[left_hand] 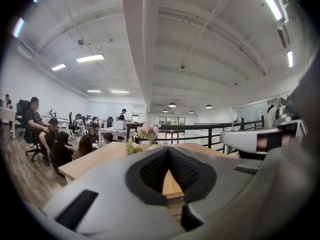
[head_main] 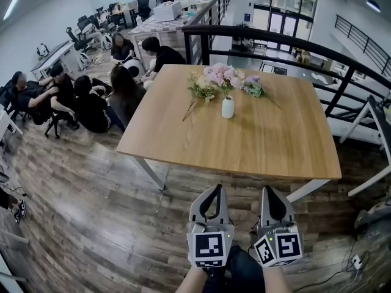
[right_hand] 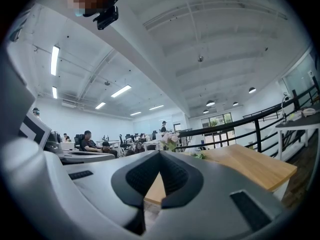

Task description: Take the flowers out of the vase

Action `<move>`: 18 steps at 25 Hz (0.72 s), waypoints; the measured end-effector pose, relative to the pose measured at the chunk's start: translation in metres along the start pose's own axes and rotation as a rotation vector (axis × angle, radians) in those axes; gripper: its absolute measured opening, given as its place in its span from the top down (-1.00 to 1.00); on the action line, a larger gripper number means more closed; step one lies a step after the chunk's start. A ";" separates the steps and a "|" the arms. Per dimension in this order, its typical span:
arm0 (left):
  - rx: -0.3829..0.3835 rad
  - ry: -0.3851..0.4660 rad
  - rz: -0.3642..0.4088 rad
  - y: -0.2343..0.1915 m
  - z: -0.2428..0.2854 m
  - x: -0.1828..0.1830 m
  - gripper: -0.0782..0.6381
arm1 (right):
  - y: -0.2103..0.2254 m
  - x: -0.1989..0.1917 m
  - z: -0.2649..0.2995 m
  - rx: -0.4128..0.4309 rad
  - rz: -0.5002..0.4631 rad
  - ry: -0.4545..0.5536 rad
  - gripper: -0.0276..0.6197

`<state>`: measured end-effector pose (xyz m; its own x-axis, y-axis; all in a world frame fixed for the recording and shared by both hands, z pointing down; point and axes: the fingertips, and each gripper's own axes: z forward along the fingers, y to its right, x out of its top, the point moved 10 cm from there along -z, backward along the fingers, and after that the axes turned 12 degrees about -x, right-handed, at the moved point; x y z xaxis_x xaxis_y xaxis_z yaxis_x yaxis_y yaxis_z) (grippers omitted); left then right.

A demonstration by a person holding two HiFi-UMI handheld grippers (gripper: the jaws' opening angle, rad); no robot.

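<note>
A small white vase (head_main: 227,107) stands near the far middle of the wooden table (head_main: 256,145), with pink flowers (head_main: 223,75) in it. A yellow-green flower sprig (head_main: 200,90) lies on the table left of the vase, and a purple one (head_main: 252,87) lies to its right. Both grippers are held low before the table's near edge, well short of the vase. My left gripper (head_main: 215,189) is shut and empty, and so is my right gripper (head_main: 267,191). Over the shut jaws, the pink flowers (left_hand: 148,130) show in the left gripper view and the pink flowers (right_hand: 169,138) in the right gripper view.
Several people (head_main: 91,99) sit on chairs left of the table. A black railing (head_main: 275,41) runs behind the table and down its right side. Office desks (head_main: 58,57) stand at the far left. Wooden floor (head_main: 91,212) lies between me and the table.
</note>
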<state>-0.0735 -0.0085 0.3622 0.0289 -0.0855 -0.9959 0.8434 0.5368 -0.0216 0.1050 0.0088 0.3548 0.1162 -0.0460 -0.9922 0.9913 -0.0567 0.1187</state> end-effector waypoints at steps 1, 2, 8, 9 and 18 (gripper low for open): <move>-0.001 0.000 -0.002 0.000 0.002 0.000 0.69 | 0.000 0.000 0.002 0.002 -0.001 0.000 0.93; -0.002 0.000 -0.004 0.000 0.005 0.000 0.69 | 0.001 0.000 0.004 0.004 -0.002 -0.001 0.93; 0.003 -0.009 -0.005 -0.005 0.026 -0.002 0.69 | 0.010 -0.005 0.024 0.013 0.006 -0.006 0.93; 0.006 -0.009 -0.004 -0.006 0.031 -0.002 0.69 | 0.012 -0.004 0.029 0.015 0.006 -0.007 0.93; 0.035 -0.019 0.002 -0.020 0.096 0.004 0.69 | 0.037 0.001 0.096 0.056 0.008 -0.016 0.93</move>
<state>-0.0383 -0.0998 0.3676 0.0410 -0.1003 -0.9941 0.8617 0.5072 -0.0157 0.1358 -0.0890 0.3623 0.1225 -0.0630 -0.9905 0.9853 -0.1120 0.1290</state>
